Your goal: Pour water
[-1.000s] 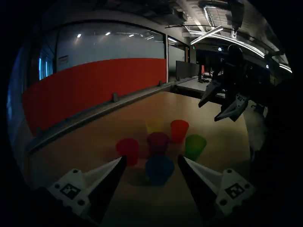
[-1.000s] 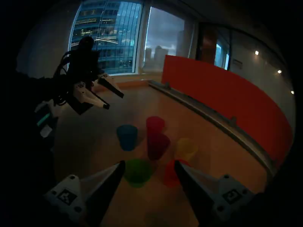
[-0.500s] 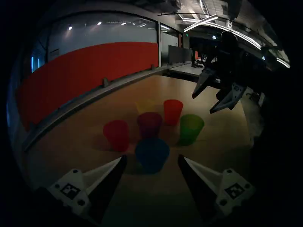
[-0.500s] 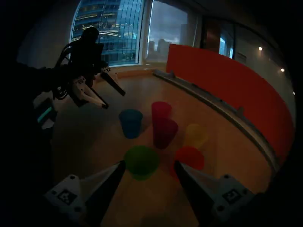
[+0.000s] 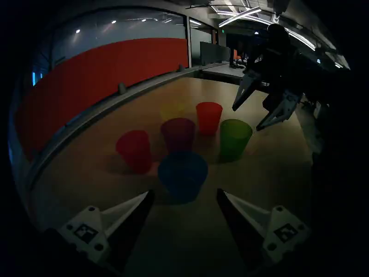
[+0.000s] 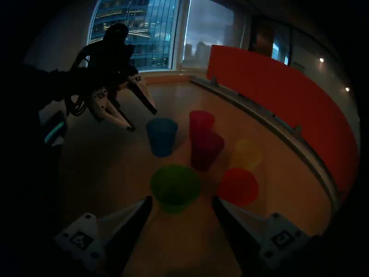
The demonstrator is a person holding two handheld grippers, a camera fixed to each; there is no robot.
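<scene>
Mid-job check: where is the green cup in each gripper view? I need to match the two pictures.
Left gripper view: the green cup stands right of centre, beyond and to the right of the blue cup.
Right gripper view: the green cup is low in the centre, the nearest cup of the cluster.
Shared landmark: the blue cup, nearest in the left gripper view and at the far left of the cluster in the right gripper view.

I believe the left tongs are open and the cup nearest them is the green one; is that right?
Not quite: the cup nearest the left tongs is the blue cup, as the left gripper view shows; the green cup stands farther off. The tongs are indeed open.
</scene>
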